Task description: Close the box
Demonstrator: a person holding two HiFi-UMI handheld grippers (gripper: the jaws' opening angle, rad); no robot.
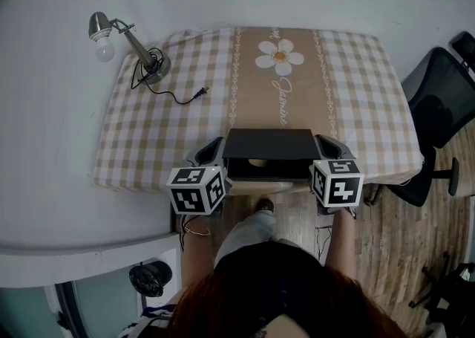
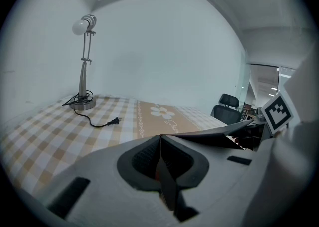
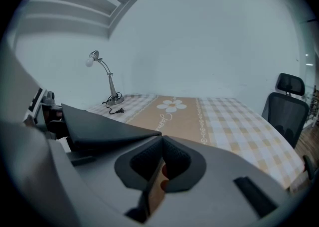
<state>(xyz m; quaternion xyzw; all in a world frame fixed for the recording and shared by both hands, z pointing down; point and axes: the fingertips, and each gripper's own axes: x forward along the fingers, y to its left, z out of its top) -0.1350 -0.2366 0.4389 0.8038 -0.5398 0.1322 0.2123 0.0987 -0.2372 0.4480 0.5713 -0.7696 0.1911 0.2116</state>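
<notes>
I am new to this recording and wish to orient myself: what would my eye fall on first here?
First, the black box at the table's near edge, its lid partly raised, with the left gripper and right gripper each shut on a lid corner. Then the white daisy on the tan runner at the far middle, and the desk lamp at the far left corner, its cord unplugged.

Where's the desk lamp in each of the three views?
Head view: lamp upper left, at the table's far left corner.
Left gripper view: upper left, upright.
Right gripper view: left of centre, above the box lid.
Shared landmark: the daisy on the cloth.
</notes>
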